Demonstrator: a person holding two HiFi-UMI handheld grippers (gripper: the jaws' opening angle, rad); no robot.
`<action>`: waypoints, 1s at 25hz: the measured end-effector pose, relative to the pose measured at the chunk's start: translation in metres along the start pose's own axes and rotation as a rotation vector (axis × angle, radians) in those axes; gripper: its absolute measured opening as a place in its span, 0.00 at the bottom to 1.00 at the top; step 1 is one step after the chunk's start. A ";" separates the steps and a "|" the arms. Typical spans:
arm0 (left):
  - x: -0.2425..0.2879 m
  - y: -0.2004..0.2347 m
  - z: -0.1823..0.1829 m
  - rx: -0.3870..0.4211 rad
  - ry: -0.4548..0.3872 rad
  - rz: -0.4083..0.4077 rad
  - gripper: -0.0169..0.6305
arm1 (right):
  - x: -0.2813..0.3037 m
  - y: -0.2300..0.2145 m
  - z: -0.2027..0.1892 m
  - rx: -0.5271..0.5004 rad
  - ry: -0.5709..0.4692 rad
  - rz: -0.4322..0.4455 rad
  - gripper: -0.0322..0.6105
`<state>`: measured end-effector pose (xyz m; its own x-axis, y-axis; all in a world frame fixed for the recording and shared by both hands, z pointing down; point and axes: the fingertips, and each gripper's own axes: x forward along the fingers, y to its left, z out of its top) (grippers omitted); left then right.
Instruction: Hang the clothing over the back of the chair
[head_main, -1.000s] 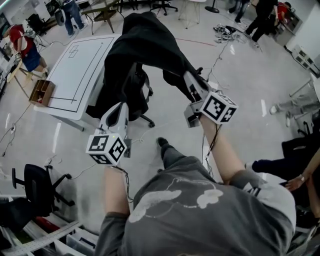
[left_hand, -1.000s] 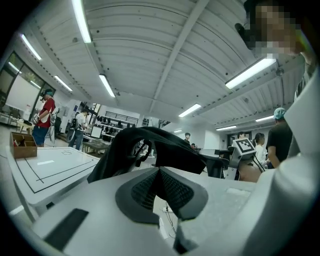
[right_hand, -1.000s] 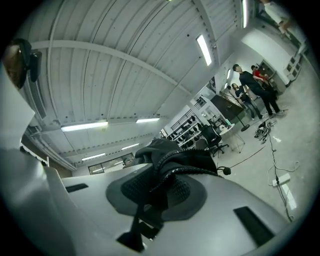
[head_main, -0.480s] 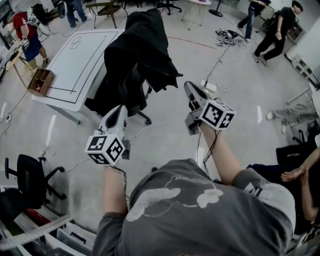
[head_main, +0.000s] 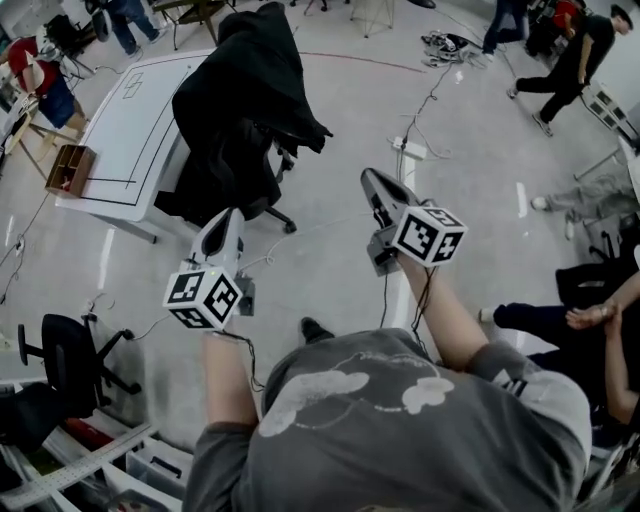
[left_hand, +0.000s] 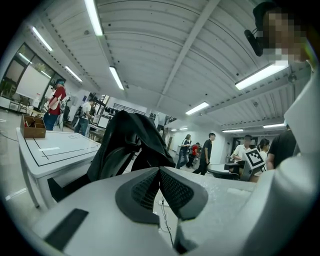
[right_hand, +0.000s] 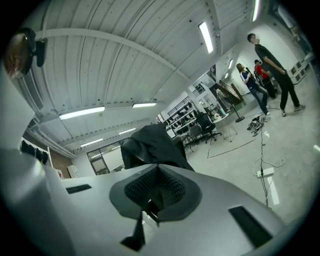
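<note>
at the far left a white table (head_main: 130, 120) carries a small wooden box (head_main: 68, 170) near its edge. just right of the table stands a black office chair (head_main: 262, 185), and the black clothing (head_main: 245, 75) lies draped over its back, falling down both sides and covering most of the backrest. nearer the person, the left gripper (head_main: 226, 218) is held in the air, well apart from the chair, pointing towards it; in the left gripper view its jaws are pressed together with nothing between them, and the clothing shows beyond them. to the right, the right gripper (head_main: 369, 180) is also raised clear of the garment, its jaws closed and empty in the right gripper view. farther right, a white power strip (head_main: 410, 150) and cables lie on the grey floor (head_main: 340, 110).
</note>
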<state>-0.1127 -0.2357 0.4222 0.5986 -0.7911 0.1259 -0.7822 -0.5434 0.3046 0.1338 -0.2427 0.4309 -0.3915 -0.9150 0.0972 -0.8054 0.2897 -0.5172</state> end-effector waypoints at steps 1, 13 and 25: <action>-0.001 -0.006 -0.004 -0.005 0.005 0.005 0.03 | -0.009 -0.004 -0.002 -0.006 0.012 -0.002 0.04; -0.025 -0.116 -0.051 0.000 0.072 0.029 0.03 | -0.124 -0.037 -0.009 -0.076 0.089 0.000 0.04; -0.069 -0.185 -0.096 -0.013 0.106 0.058 0.03 | -0.192 -0.030 -0.032 -0.138 0.148 0.066 0.04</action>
<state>0.0074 -0.0538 0.4475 0.5677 -0.7868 0.2424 -0.8142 -0.4931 0.3064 0.2186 -0.0662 0.4548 -0.4984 -0.8445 0.1959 -0.8250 0.3926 -0.4065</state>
